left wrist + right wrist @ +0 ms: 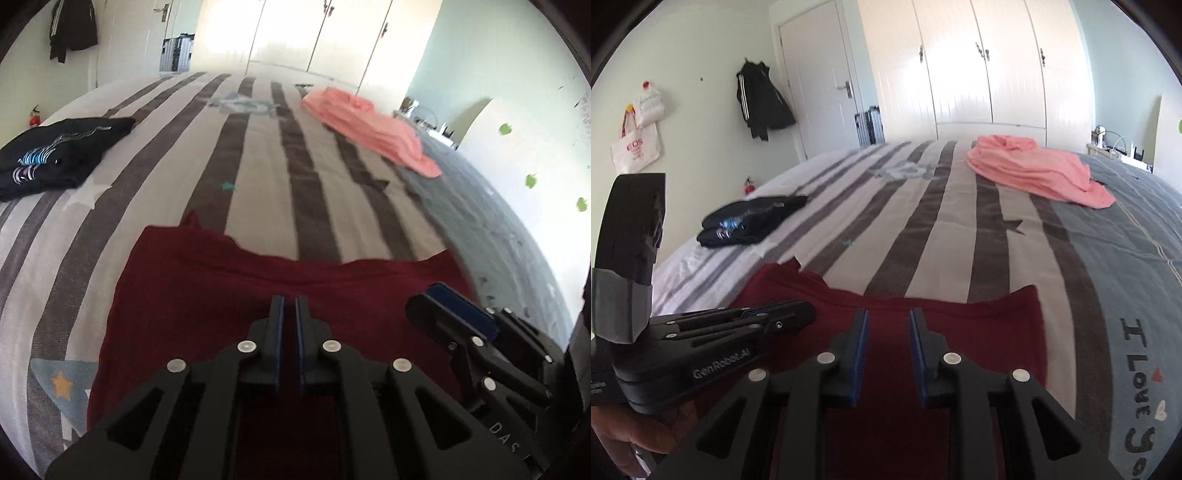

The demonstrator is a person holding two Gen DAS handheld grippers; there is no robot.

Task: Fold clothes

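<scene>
A dark red garment lies flat on the striped bed, near its front edge; it also shows in the right wrist view. My left gripper hovers over the garment, its jaws nearly closed with a thin gap, nothing between them. It appears from the side in the right wrist view. My right gripper is open and empty above the garment; it shows at the right of the left wrist view. A folded black garment lies at the left, a crumpled pink garment at the far right.
The black garment and pink garment also show in the right wrist view. White wardrobe doors stand beyond the bed. A black jacket hangs on the left wall beside a door.
</scene>
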